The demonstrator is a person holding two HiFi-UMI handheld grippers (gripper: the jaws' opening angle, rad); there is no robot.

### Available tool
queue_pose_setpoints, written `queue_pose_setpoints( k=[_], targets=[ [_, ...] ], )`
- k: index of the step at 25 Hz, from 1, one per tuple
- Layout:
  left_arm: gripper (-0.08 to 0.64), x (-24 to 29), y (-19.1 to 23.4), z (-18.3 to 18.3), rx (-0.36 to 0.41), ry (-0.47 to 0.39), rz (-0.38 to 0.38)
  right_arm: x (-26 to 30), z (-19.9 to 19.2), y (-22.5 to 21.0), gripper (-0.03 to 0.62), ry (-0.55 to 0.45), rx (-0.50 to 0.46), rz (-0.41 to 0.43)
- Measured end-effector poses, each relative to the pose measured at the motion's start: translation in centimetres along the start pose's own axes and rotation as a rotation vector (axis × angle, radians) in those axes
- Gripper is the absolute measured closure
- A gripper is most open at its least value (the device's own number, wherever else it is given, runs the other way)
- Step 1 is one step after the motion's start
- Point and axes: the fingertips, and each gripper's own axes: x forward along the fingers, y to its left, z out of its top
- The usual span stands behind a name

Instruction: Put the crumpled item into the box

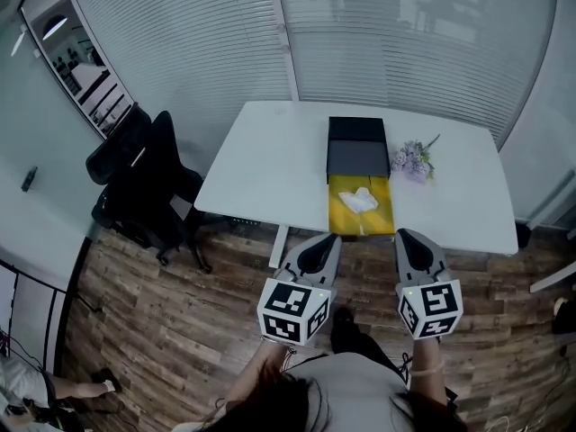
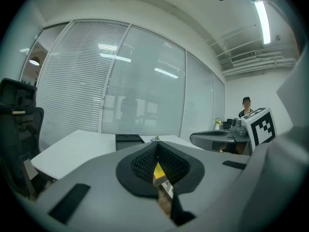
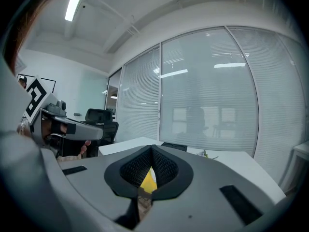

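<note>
A white crumpled item (image 1: 362, 200) lies on a yellow sheet (image 1: 378, 218) at the near edge of the white table (image 1: 270, 160). Just behind the sheet stands a black box (image 1: 357, 147), also visible in the left gripper view (image 2: 128, 139) and the right gripper view (image 3: 175, 146). My left gripper (image 1: 326, 238) and right gripper (image 1: 409, 234) hover side by side just short of the table's front edge, both shut with nothing between their jaws. Each gripper view shows its own closed tips (image 2: 155, 144) (image 3: 151, 148) with a sliver of yellow below.
A small bunch of purple flowers (image 1: 412, 159) lies right of the box. A black office chair (image 1: 144, 183) stands left of the table on the wooden floor. Glass walls with blinds lie behind the table. A person (image 2: 246, 108) stands far off.
</note>
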Motion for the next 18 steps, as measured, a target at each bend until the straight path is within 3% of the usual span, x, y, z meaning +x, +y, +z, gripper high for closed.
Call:
queue_pose_setpoints(
  k=[18],
  targets=[
    [0.541,-1.8,-1.2,0.2,0.010,-0.016,-0.008,-2.6,0.9,1.2,0.566,-0.024,-0.024,-0.020]
  ],
)
